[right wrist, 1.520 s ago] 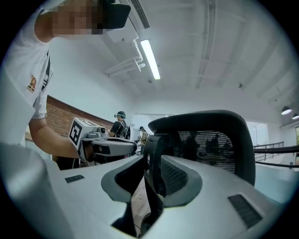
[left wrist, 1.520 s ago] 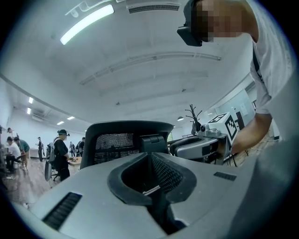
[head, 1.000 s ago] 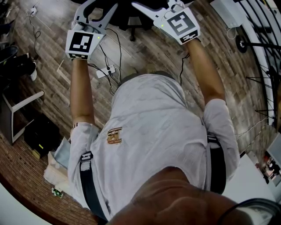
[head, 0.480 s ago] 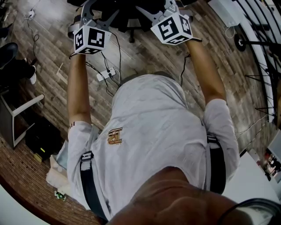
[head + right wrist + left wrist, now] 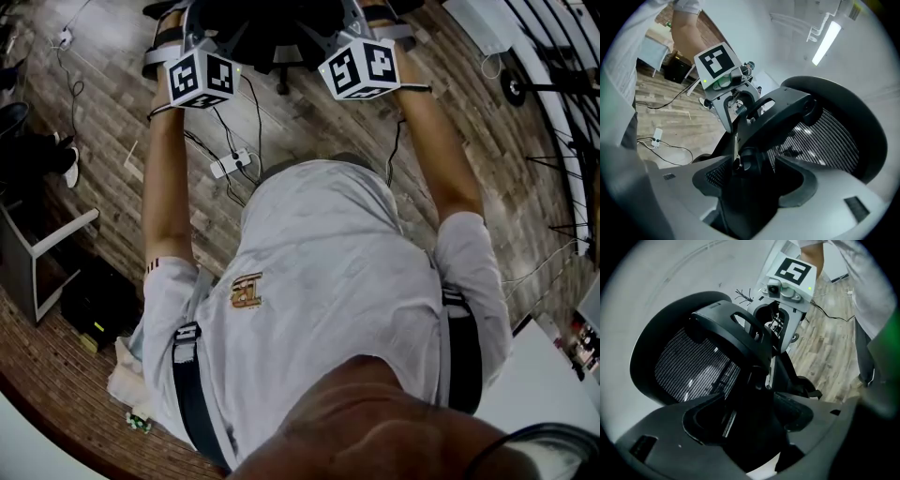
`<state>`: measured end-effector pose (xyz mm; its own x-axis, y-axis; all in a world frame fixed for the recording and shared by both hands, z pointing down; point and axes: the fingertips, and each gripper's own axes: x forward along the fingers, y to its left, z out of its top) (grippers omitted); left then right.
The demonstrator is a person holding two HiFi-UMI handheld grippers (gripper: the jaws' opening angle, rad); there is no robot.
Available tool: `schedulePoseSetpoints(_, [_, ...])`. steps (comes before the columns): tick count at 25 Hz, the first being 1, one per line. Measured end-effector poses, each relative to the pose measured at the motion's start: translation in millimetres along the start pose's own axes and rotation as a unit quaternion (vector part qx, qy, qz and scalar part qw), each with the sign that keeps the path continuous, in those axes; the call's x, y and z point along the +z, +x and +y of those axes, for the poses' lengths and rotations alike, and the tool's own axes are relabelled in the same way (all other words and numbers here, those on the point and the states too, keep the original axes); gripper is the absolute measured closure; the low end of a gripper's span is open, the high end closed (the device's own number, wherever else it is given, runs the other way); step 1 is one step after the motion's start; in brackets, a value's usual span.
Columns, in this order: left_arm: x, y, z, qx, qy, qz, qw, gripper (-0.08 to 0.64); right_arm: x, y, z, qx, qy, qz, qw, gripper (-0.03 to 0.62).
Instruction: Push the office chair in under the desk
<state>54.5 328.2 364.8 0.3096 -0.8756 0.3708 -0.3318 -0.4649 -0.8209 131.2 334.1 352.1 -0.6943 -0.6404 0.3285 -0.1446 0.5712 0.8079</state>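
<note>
The black office chair [image 5: 272, 23] stands at the top edge of the head view, straight ahead of the person. Its mesh back [image 5: 689, 366] fills the left gripper view and shows again in the right gripper view as the mesh back [image 5: 825, 136]. My left gripper [image 5: 754, 404] has its jaws opening, with the chair's dark back frame between them. My right gripper [image 5: 750, 173] is opening too, on either side of the same frame from the other side. I see no pad pressing on the frame. In the head view the left gripper [image 5: 208, 23] and right gripper [image 5: 337, 23] reach side by side into the chair.
A white power strip [image 5: 230, 163] with cables lies on the wooden floor in front of the person. A black box [image 5: 94, 305] and a white stand [image 5: 56, 225] sit at the left. A wheel [image 5: 514, 91] and dark rails are at the right.
Both grippers have moved forward, away from the person, up to the chair. Their marker cubes have tipped up, and the jaws now reach into the chair's back.
</note>
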Motion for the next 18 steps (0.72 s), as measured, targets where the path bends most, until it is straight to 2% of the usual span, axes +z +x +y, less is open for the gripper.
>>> schedulePoseSetpoints(3, [-2, 3, 0, 0.0, 0.013, -0.001, 0.9999, 0.235, 2, 1, 3, 0.005, -0.016, 0.008, 1.0, 0.334])
schedulePoseSetpoints(8, [-5, 12, 0, -0.001, 0.041, -0.001, 0.9992, 0.227, -14, 12, 5, 0.005, -0.04, 0.049, 0.998, 0.328])
schedulePoseSetpoints(12, [-14, 18, 6, 0.009, 0.059, 0.004, 0.9982, 0.225, -18, 23, 4, -0.017, -0.073, 0.067, 0.995, 0.328])
schedulePoseSetpoints(15, [-21, 25, 14, 0.014, 0.053, 0.014, 0.9984, 0.225, -20, 28, 4, -0.041, -0.1, 0.075, 0.991, 0.328])
schedulePoseSetpoints(18, [-19, 30, 17, 0.007, 0.053, 0.004, 0.9986, 0.225, -24, 31, 1, -0.055, -0.118, 0.081, 0.988, 0.325])
